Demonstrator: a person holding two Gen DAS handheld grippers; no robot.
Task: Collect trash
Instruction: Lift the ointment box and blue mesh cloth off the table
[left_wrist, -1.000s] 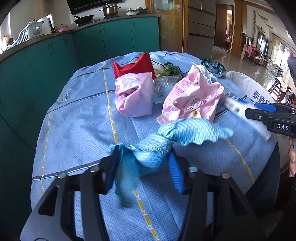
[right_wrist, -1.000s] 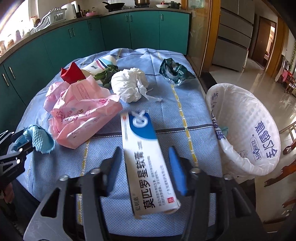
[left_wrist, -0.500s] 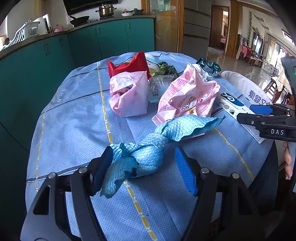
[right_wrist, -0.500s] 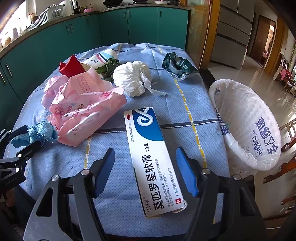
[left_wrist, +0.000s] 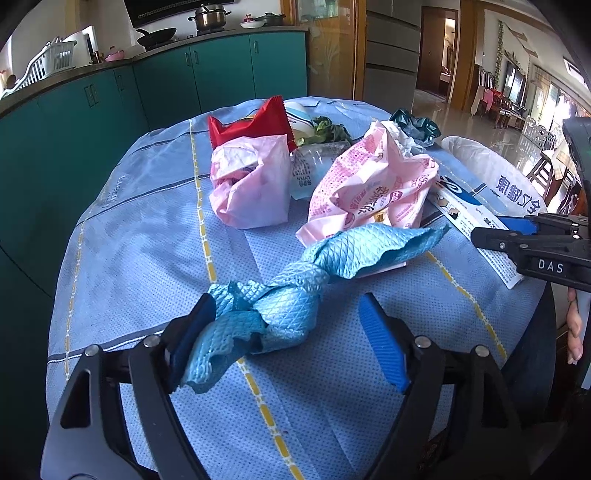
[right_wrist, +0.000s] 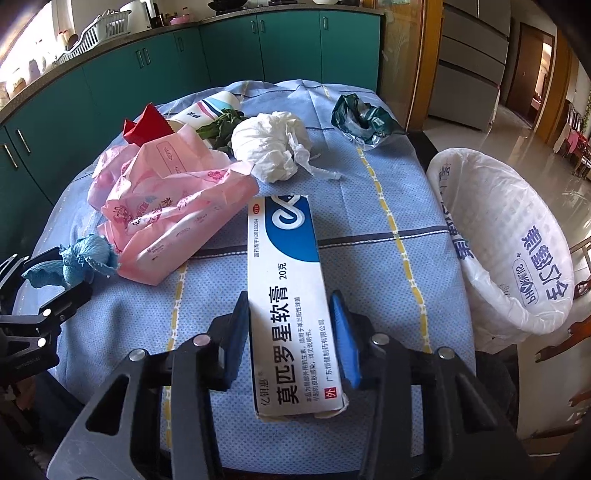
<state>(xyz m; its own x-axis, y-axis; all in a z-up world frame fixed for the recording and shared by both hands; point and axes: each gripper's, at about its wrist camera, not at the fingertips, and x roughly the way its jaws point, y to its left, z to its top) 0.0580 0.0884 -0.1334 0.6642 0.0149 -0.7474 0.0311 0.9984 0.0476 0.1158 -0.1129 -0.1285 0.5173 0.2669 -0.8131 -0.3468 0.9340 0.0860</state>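
Left gripper (left_wrist: 288, 328) has just been opening; its jaws stand spread, the blue rag (left_wrist: 295, 291) lying loose between them on the tablecloth (left_wrist: 147, 240). Right gripper (right_wrist: 291, 332) has just been closing and now pinches the ointment box (right_wrist: 288, 291) by its sides. Right of it stands the lined bin (right_wrist: 517, 258); pink bags (right_wrist: 173, 214) lie ahead-left.

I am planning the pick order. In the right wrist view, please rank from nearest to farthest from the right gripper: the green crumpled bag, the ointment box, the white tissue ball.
1. ointment box: between the fingers of the right gripper, near end.
2. white tissue ball: mid table, beyond the box, slightly left.
3. green crumpled bag: far edge of the table, to the right.
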